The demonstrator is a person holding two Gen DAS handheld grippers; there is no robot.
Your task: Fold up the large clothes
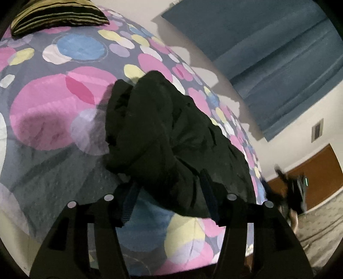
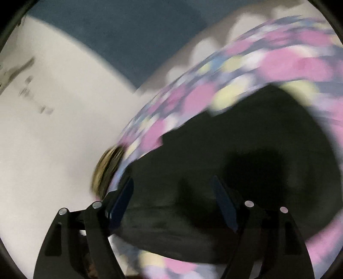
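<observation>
A dark garment (image 1: 171, 137) lies bunched in a rumpled heap on a bed, on a bedspread (image 1: 55, 111) printed with pink, blue and yellow circles. The left tool (image 1: 169, 199) hangs just over the heap's near edge with its jaws apart, the cloth showing between them but not pinched. A striped pillow (image 1: 55, 17) sits at the far left of the bed, and a blue curtain (image 1: 268, 49) hangs on the wall to the right. The right wrist view is blurred: the right tool (image 2: 173, 201) stands wide apart above the dark garment (image 2: 246, 154), gripping nothing.
</observation>
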